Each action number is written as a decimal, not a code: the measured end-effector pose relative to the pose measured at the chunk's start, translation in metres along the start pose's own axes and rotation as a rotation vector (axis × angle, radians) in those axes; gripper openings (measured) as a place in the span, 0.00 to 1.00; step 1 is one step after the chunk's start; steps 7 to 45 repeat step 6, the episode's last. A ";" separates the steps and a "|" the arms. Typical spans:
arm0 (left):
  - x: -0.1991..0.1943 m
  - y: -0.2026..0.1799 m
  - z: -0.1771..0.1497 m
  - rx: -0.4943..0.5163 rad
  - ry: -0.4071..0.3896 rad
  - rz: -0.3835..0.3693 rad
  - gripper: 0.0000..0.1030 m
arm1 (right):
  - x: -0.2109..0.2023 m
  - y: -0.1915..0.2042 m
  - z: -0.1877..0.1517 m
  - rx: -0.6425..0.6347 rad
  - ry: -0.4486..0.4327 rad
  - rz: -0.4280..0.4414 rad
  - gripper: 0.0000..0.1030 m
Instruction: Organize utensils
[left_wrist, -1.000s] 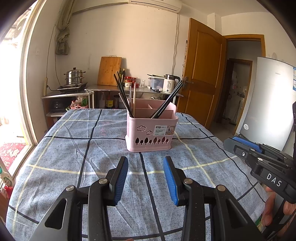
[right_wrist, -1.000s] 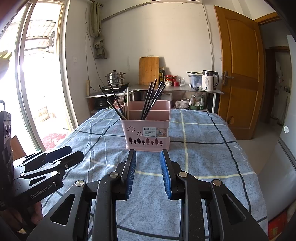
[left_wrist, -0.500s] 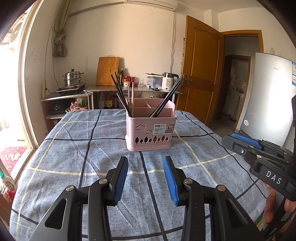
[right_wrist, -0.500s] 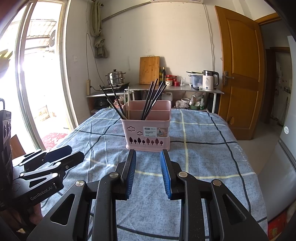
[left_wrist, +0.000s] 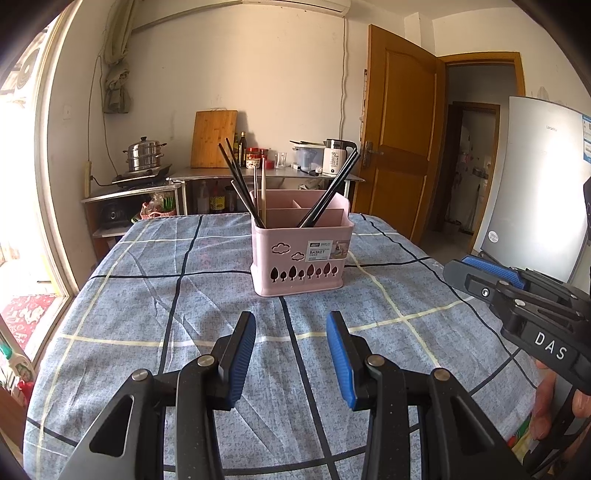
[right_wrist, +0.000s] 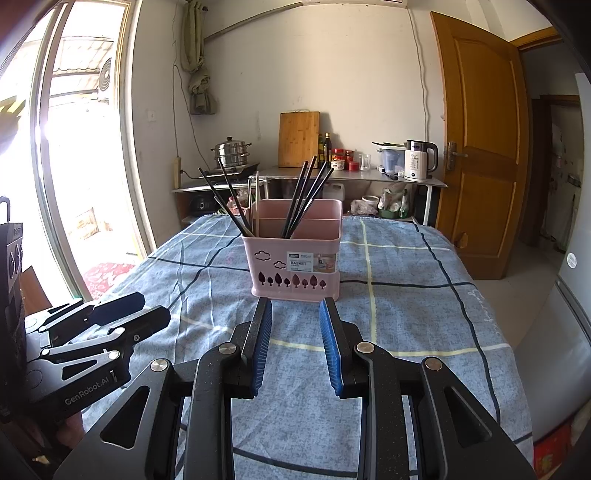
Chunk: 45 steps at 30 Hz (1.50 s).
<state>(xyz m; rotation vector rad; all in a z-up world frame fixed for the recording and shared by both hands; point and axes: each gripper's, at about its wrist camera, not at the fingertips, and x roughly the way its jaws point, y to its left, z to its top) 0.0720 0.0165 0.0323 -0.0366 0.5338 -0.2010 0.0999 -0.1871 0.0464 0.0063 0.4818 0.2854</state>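
A pink utensil basket (left_wrist: 300, 254) stands upright in the middle of the table, also in the right wrist view (right_wrist: 294, 252). Several black chopsticks (left_wrist: 236, 184) lean in its left compartment and more (left_wrist: 330, 188) lean in its right one; they show in the right wrist view too (right_wrist: 303, 195). My left gripper (left_wrist: 291, 325) is open and empty, low over the cloth, short of the basket. My right gripper (right_wrist: 295, 314) is open and empty, its fingertips just short of the basket's front. Each gripper shows at the edge of the other's view.
A blue checked tablecloth (left_wrist: 184, 295) covers the table. A counter (left_wrist: 266, 173) behind it holds a cutting board, a kettle and jars. A steamer pot (left_wrist: 144, 155) stands at the back left. A door (left_wrist: 399, 129) and a fridge (left_wrist: 535, 184) are on the right.
The left gripper has tilted up and drawn back a little, so the basket sits slightly lower and smaller. The right gripper has hardly moved. Both stay open.
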 end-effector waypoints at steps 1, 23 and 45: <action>0.000 0.000 0.000 0.000 0.000 0.003 0.38 | 0.000 0.000 0.000 0.000 -0.001 0.000 0.27; -0.001 0.001 -0.001 -0.003 0.002 0.004 0.38 | 0.000 0.000 0.000 -0.002 -0.001 0.000 0.27; -0.001 0.001 -0.001 -0.003 0.002 0.004 0.38 | 0.000 0.000 0.000 -0.002 -0.001 0.000 0.27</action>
